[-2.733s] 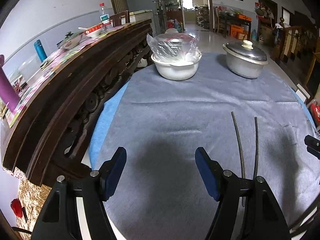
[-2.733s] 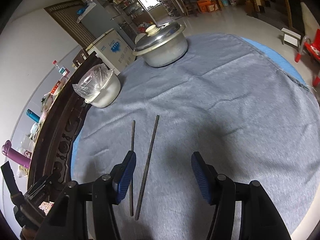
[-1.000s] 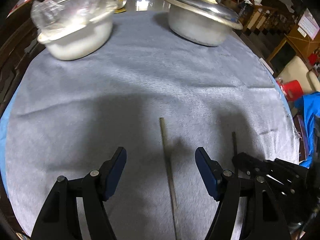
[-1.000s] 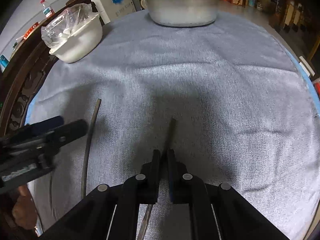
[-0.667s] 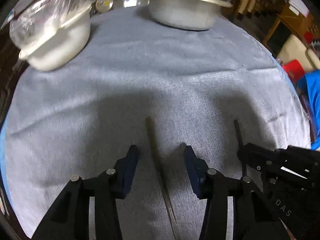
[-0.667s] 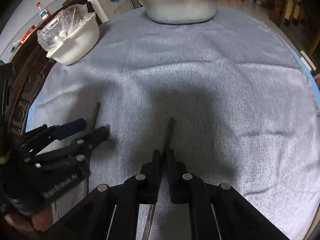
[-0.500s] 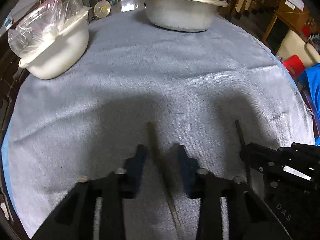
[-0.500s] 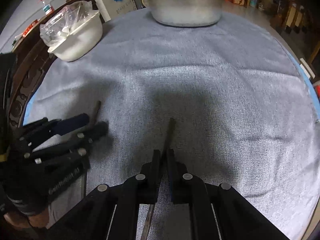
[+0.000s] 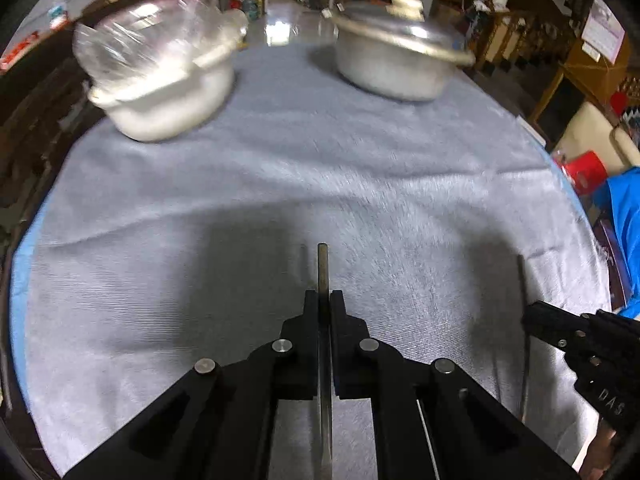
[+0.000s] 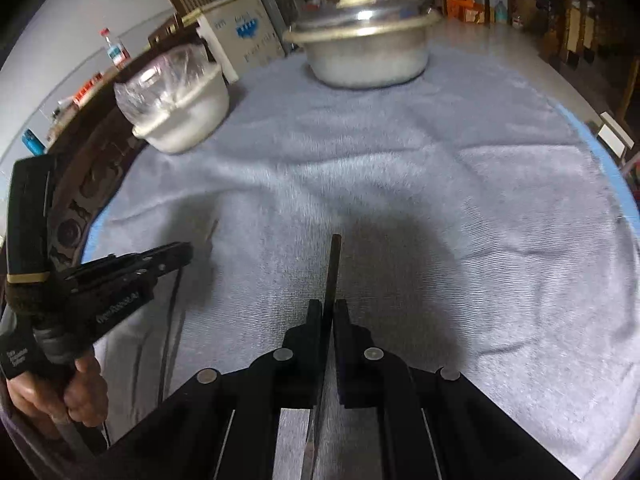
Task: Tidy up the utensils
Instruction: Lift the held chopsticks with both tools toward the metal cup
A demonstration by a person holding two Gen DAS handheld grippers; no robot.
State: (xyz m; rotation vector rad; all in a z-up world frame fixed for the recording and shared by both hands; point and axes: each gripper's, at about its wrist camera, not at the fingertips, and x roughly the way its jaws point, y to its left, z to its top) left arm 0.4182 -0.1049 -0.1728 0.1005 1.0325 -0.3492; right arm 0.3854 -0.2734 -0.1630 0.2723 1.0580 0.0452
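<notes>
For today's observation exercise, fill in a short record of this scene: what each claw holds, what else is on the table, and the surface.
left claw: shut on a chopstick, tip pointing toward the pots
right claw: shut on the other chopstick
white bowl: far left, covered with a clear plastic bag
metal pot: far side, lid on
surface: grey cloth over the round table
image quality: bowl and pot blurred in the left wrist view

Left chopstick [image 9: 323,268]: rear length hidden between fingers, cut off at bottom edge. Right chopstick [image 10: 333,264]: likewise. White bowl [image 9: 168,80], steel pot [image 9: 396,60]: motion-blurred; contents unreadable.
</notes>
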